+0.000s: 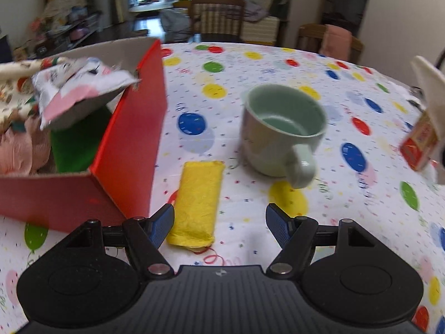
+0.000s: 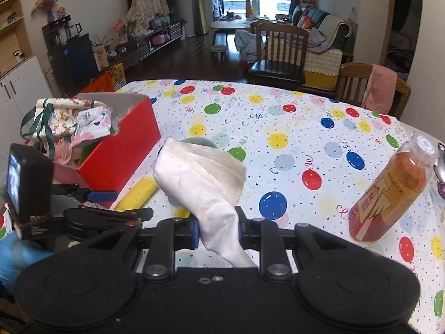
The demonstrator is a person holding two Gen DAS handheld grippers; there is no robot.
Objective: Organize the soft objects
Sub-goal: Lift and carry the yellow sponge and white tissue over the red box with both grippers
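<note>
Left claw: jaws wide, nothing between the pads; it hangs low over the desk.
Yellow cloth: lies flat on the desk just beside the left pad, next to the red box; a folded, soft, light roll, judged to give under pressure. Best taken across its narrow width near the middle.
Right claw: jaws narrow, clamped on a white cloth, which stands up limp and crumpled above the pads; light, likely to sag and trail.
Mug: hard, breakable, standing near the yellow cloth; keep clear.
Red box: open, already holding fabric and soft packets; the likely place for both cloths.
Bottle: well apart to the right, not soft.
</note>
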